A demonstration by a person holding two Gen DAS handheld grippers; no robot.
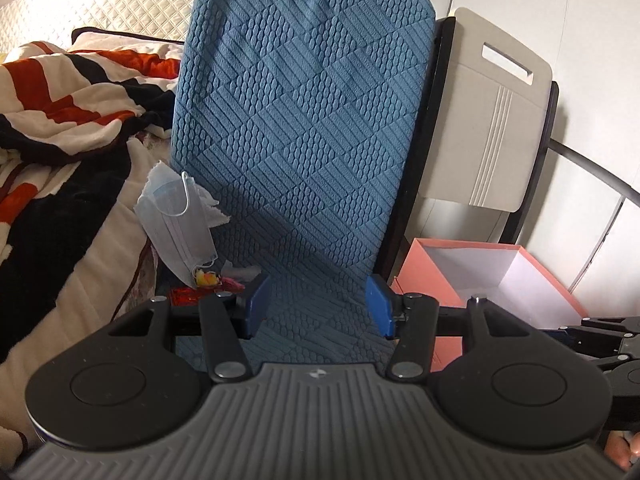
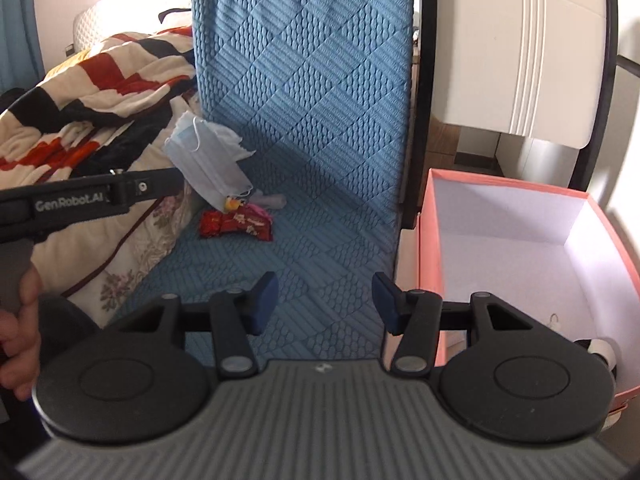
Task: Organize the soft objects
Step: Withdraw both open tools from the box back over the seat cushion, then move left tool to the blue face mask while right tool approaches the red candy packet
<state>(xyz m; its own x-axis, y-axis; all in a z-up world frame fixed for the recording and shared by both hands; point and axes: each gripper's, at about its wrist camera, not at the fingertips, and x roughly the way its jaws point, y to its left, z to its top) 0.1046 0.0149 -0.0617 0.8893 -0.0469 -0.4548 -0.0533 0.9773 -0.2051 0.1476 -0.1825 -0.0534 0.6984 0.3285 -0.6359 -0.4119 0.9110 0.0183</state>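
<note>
Over the blue mat (image 2: pixel 304 184) both my tongs, left (image 1: pixel 318 306) and right (image 2: pixel 325 302), gape empty, lined up toward the mask (image 2: pixel 208 160) and wrappers (image 2: pixel 236 224); box (image 2: pixel 500 216) waits alongside, right.

both hand-held grippers, left (image 1: pixel 318 306) and right (image 2: pixel 325 302), gape wide, seemingly holding nothing.

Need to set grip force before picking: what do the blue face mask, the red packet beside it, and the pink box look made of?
Pale blue pleated face mask: soft nonwoven fabric, matte, with thin white elastic ear loops. Crinkled red packet: glossy plastic film, judging by its wrinkles and highlights. Open pink box: likely rigid matte cardboard with a white lining; its walls are straight and thin.
</note>
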